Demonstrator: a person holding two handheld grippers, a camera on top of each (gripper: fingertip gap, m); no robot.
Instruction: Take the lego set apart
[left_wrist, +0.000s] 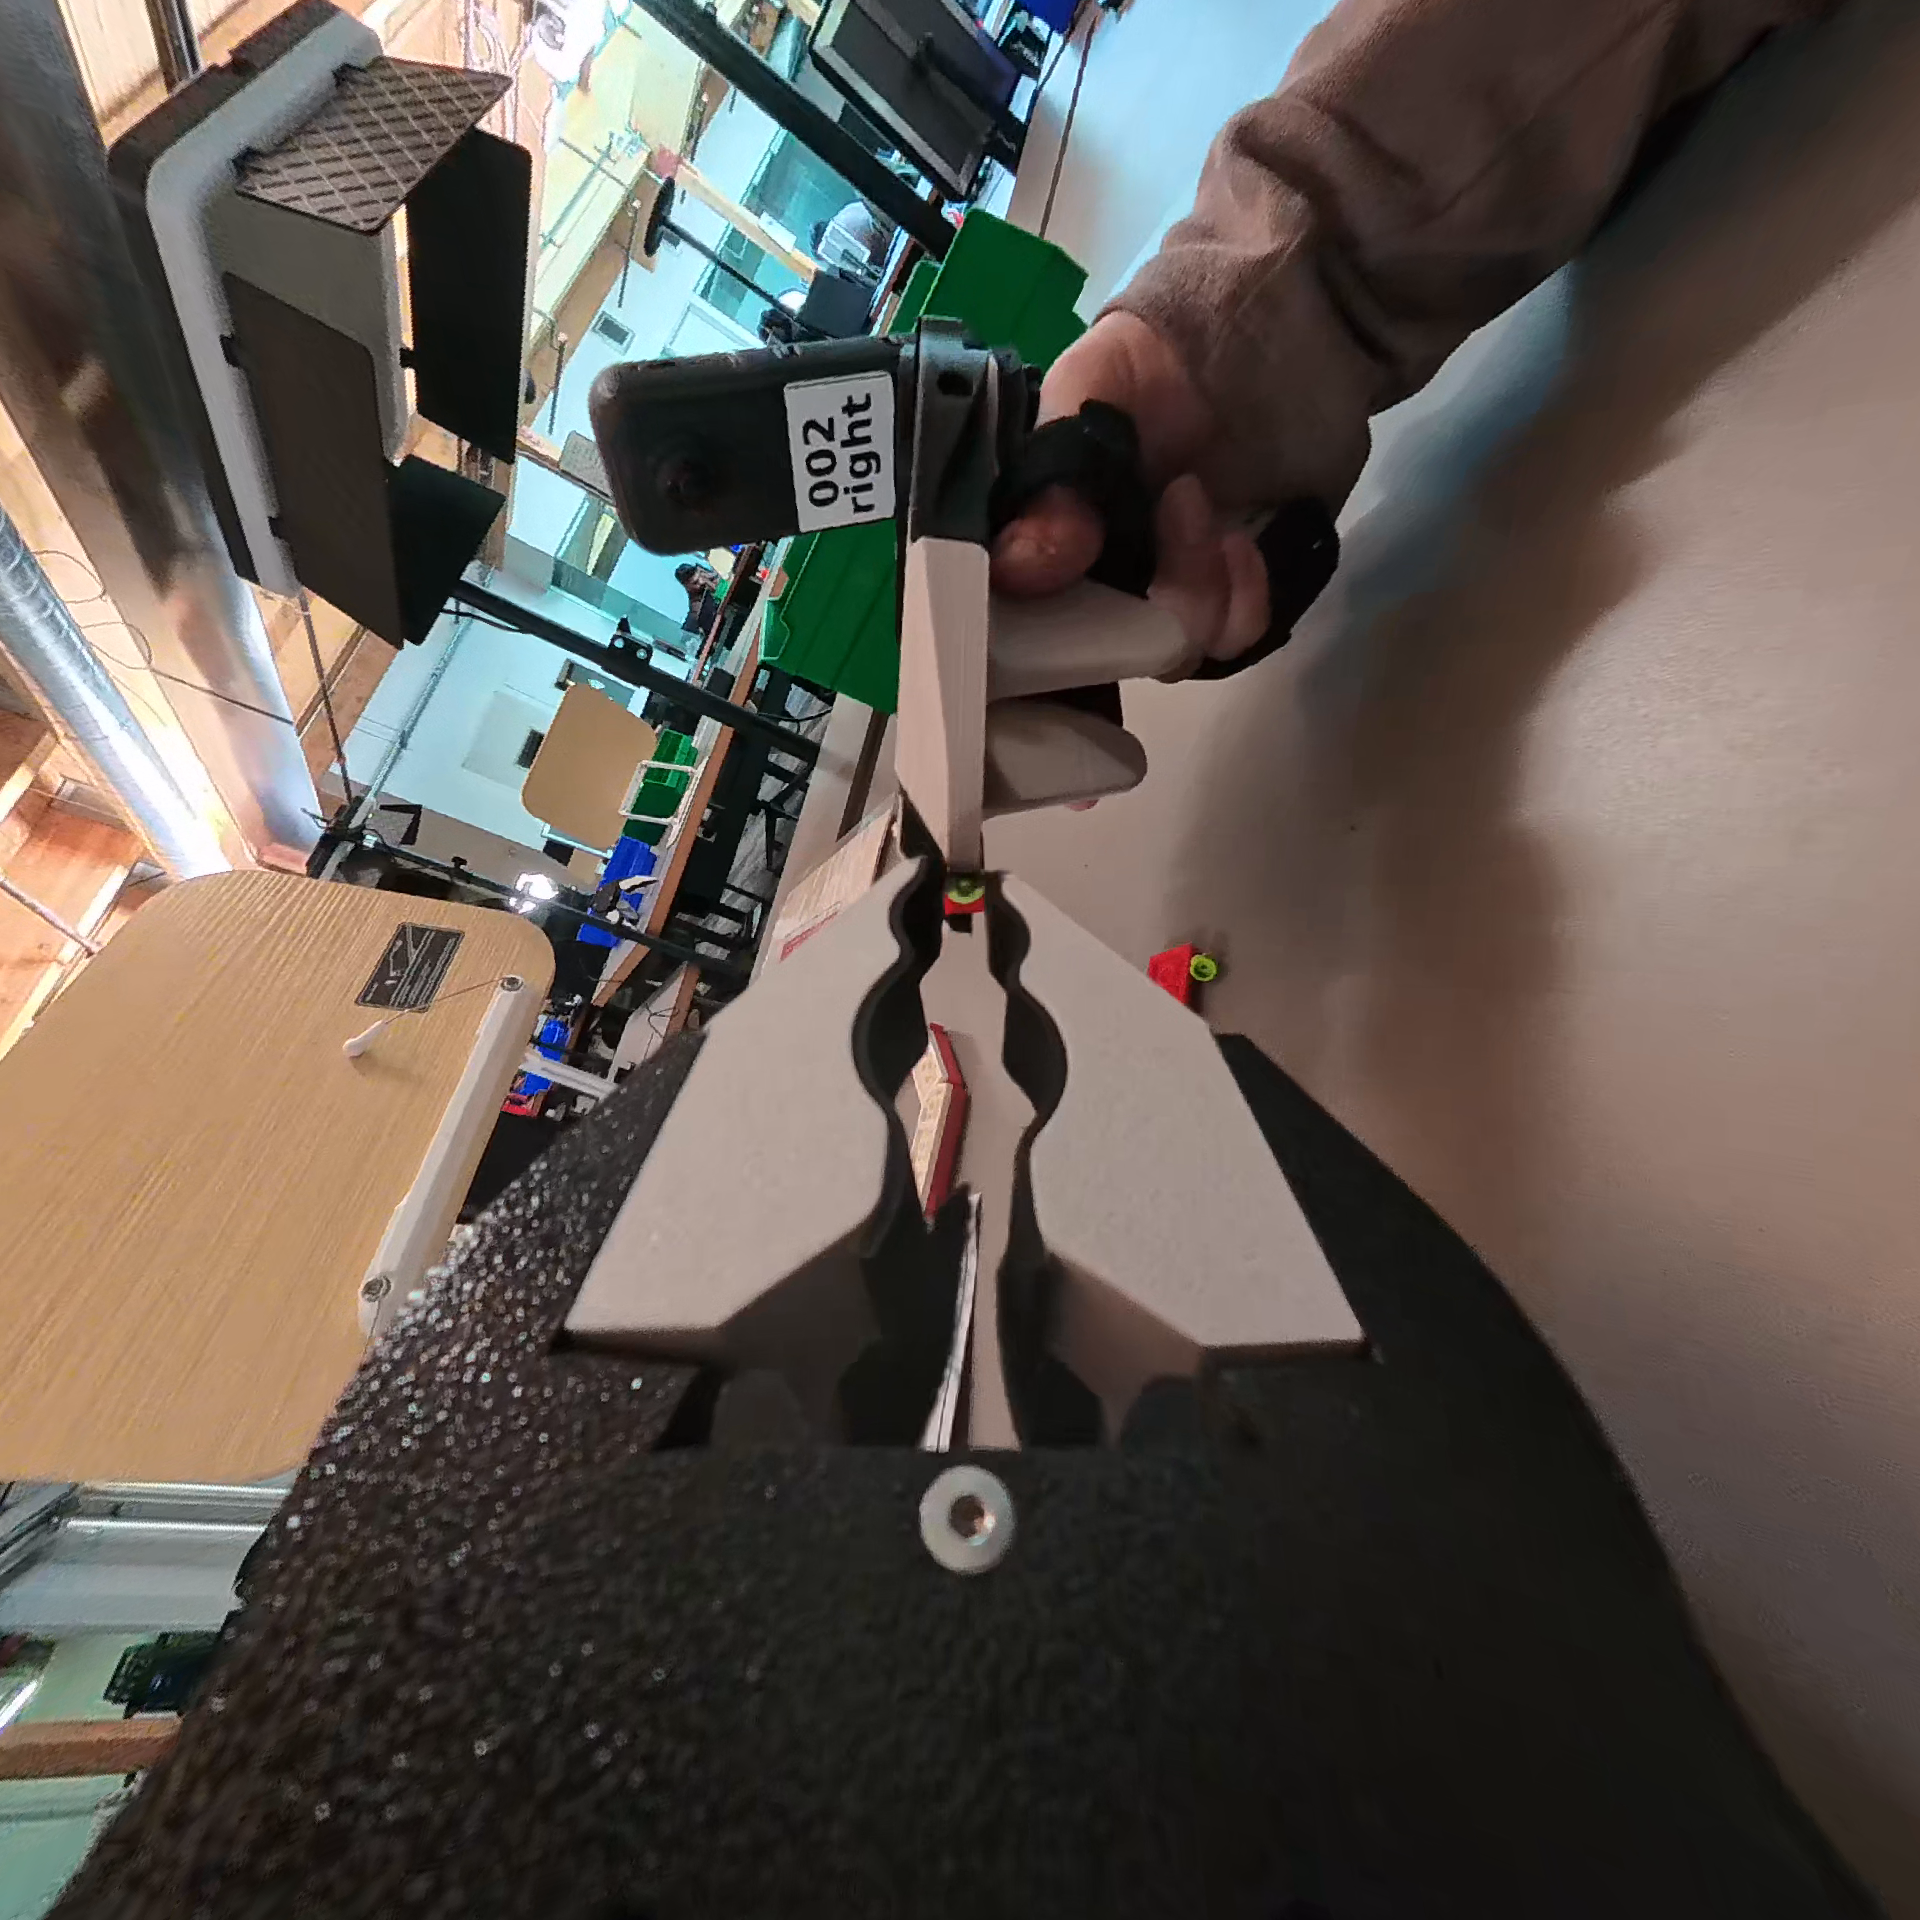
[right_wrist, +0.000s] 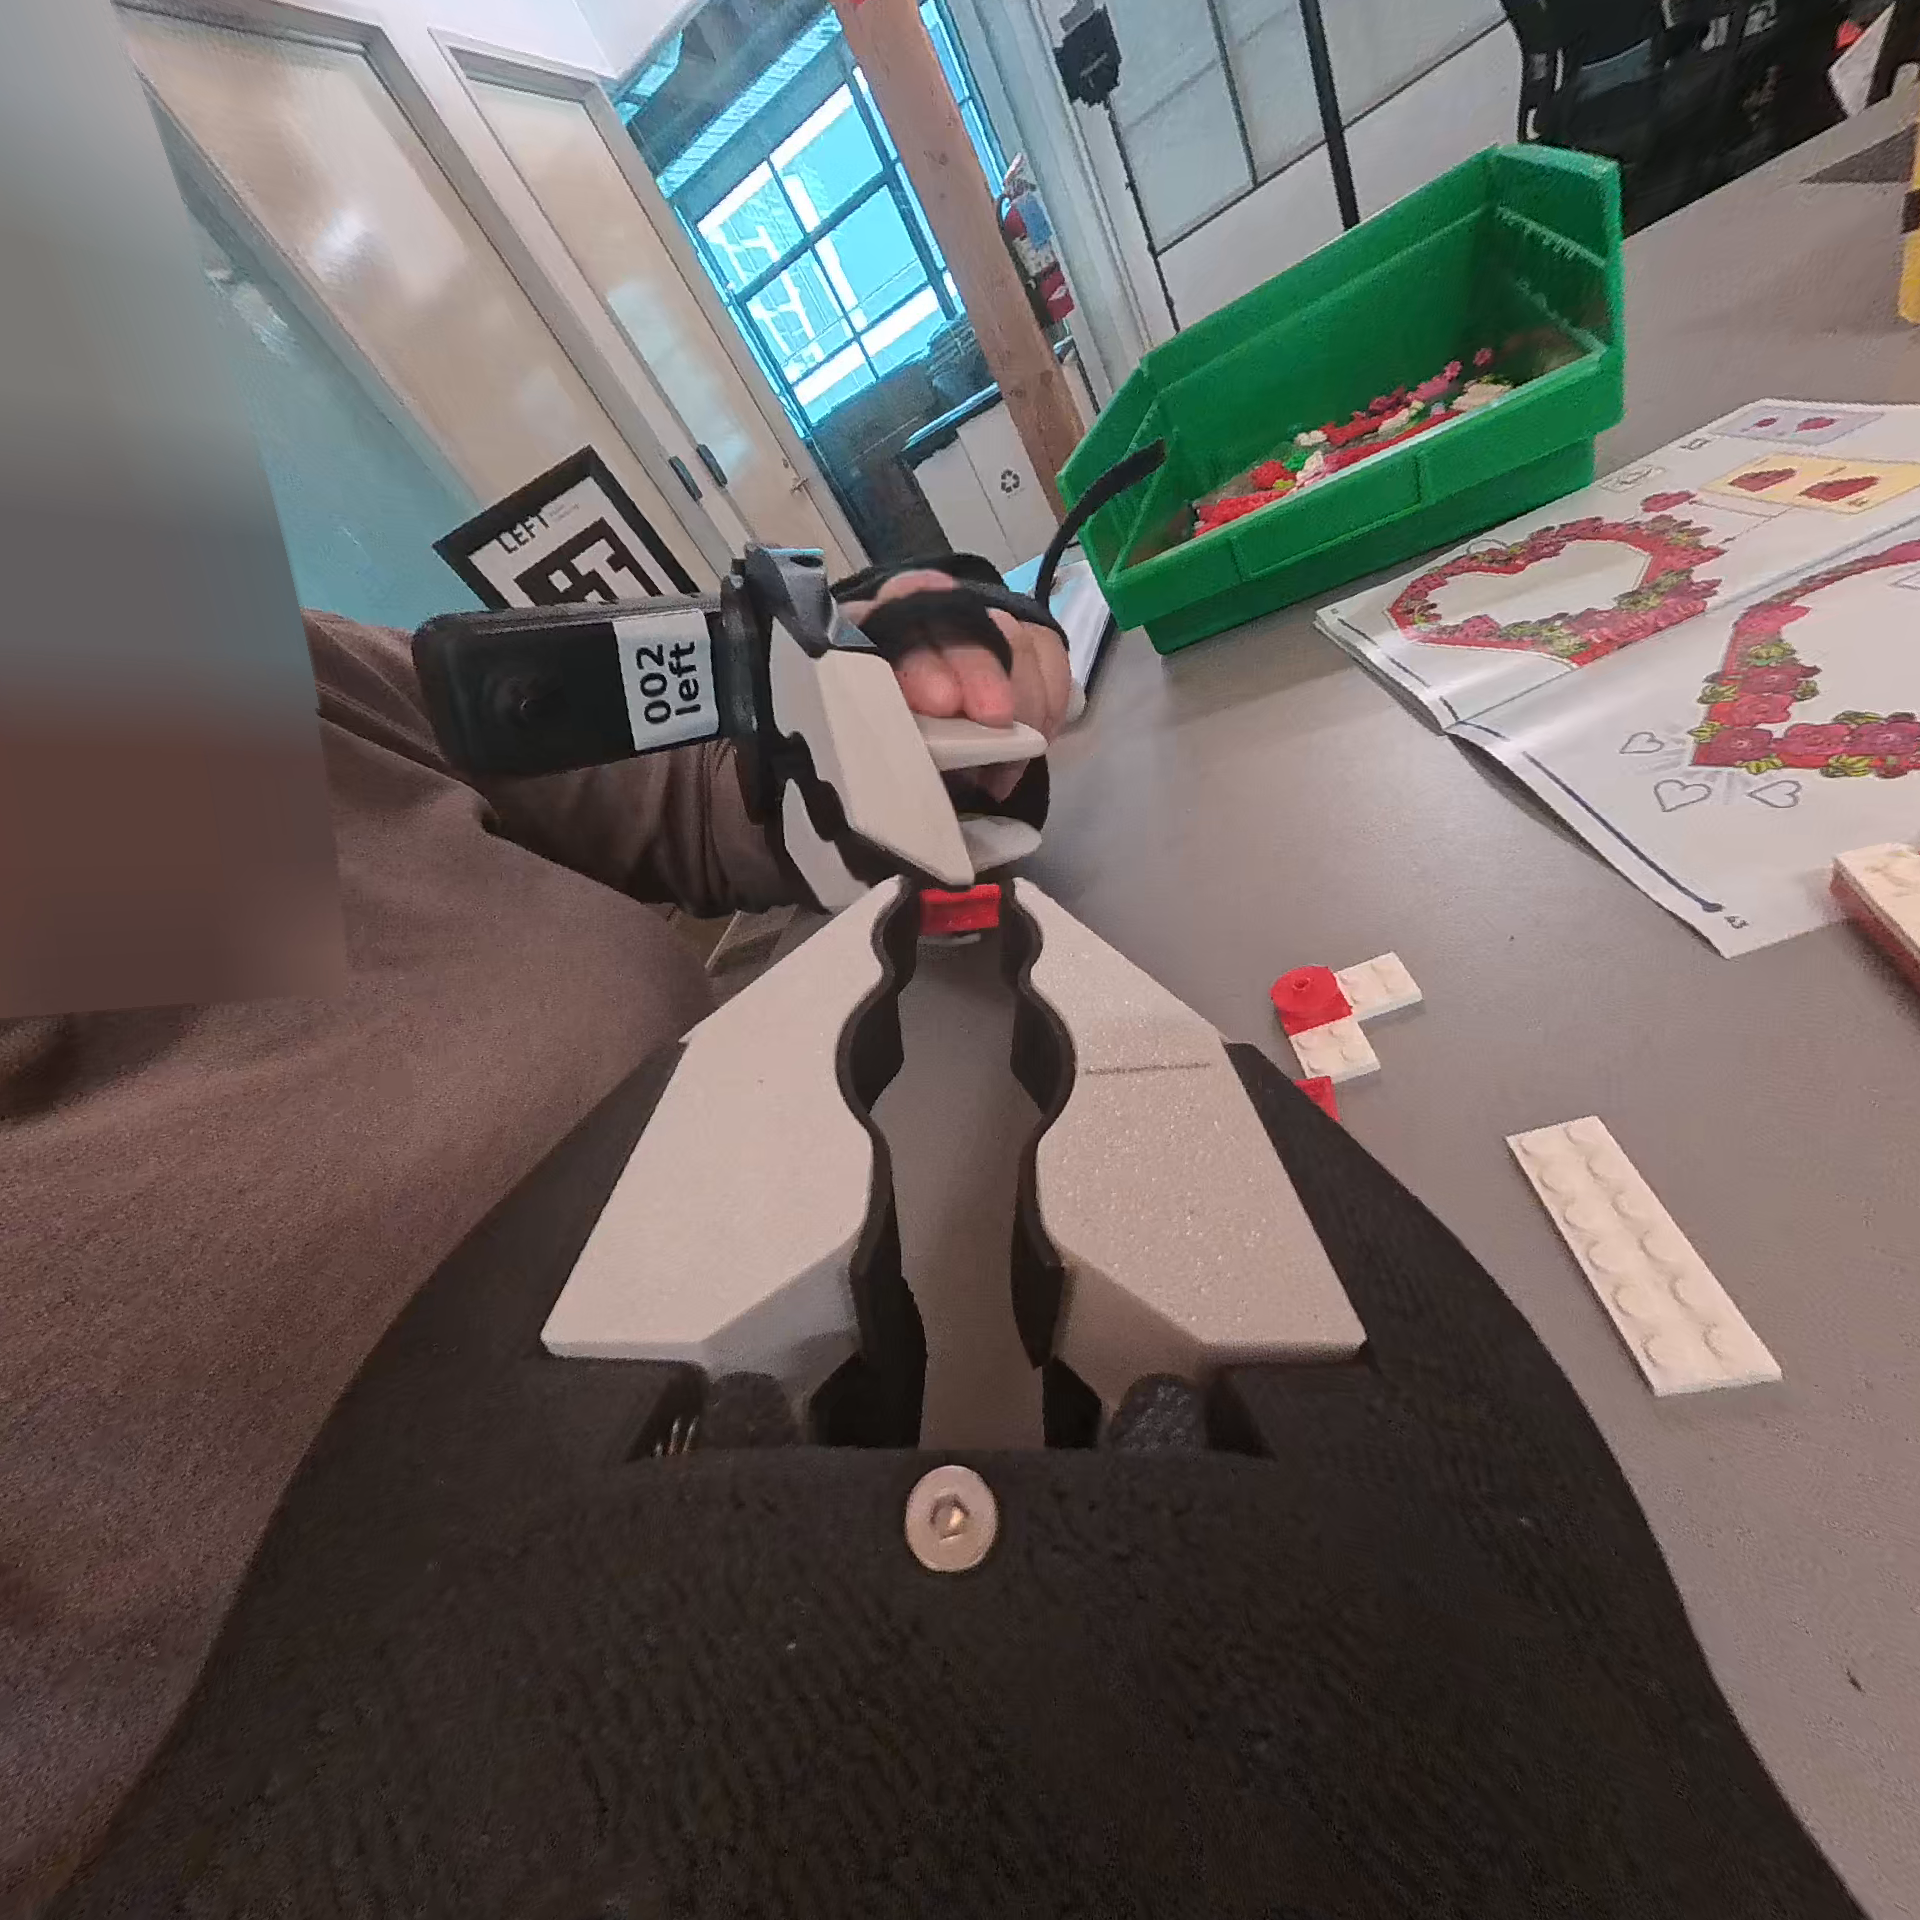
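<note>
Both grippers meet on one small lego piece held above the grey table. In the left wrist view my left gripper (left_wrist: 962, 902) is shut on a small red piece with a lime-green stud (left_wrist: 964, 896). The right gripper (left_wrist: 958, 854) reaches down onto the same piece from above. In the right wrist view my right gripper (right_wrist: 957, 912) is shut on the red brick (right_wrist: 957, 910), and the left gripper (right_wrist: 964, 871) pinches it from above. A person's hand holds each gripper.
On the table (right_wrist: 1351, 1351) lie a long white plate (right_wrist: 1642, 1252), a red round piece on white plates (right_wrist: 1340, 1013), an open instruction booklet (right_wrist: 1662, 665) and a green bin of pieces (right_wrist: 1351, 416). Another red piece with a green stud (left_wrist: 1184, 968) lies nearby. Less than 4 cm separates the two grippers' tips.
</note>
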